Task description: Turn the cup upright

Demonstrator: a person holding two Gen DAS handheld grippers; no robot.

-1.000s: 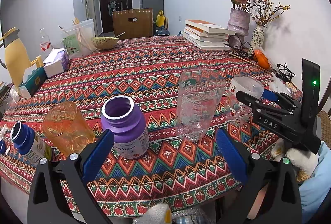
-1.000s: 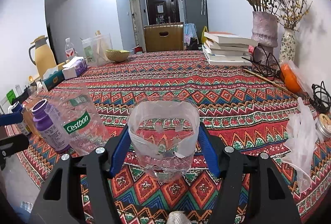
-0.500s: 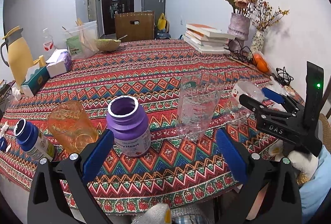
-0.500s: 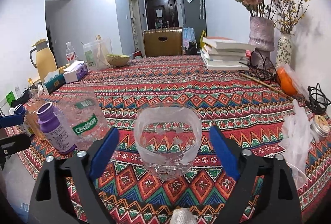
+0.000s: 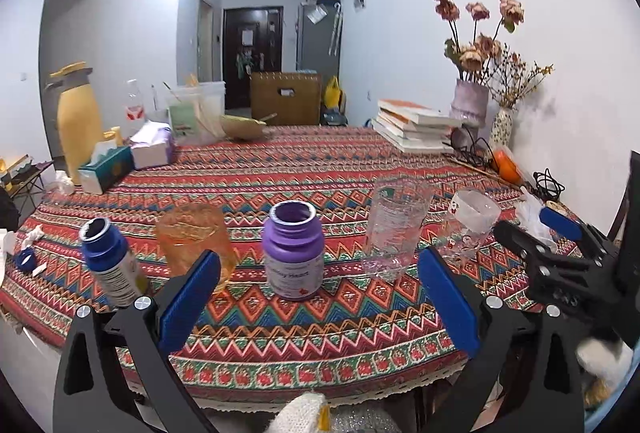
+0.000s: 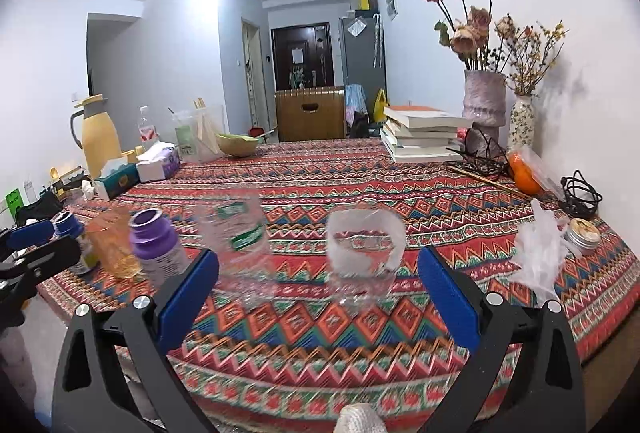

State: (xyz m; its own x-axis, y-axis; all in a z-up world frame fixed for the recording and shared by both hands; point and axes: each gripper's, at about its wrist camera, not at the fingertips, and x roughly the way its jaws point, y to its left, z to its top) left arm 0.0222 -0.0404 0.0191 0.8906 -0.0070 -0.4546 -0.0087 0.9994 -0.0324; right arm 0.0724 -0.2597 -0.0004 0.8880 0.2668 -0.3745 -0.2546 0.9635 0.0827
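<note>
My right gripper [image 6: 318, 293] let go of the cup [image 6: 362, 255] and drew back, jaws still opening, nothing between them. The cup stood upright, mouth up. My left gripper [image 5: 318, 299] gaped, empty.

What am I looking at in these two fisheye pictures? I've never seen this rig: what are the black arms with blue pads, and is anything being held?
Each picture comes from a camera mounted on a hand-held gripper, looking forward along its two fingers. The left gripper is open and holds nothing. The right gripper has its jaws opening, also with nothing between them; it shows from the side in the left view too. Ahead of it, the clear cup stands upright, mouth up, on the patterned tablecloth. Beside the cup, in a row, stand a clear cut bottle, a purple jar, an orange cup and a blue-necked bottle.
</note>
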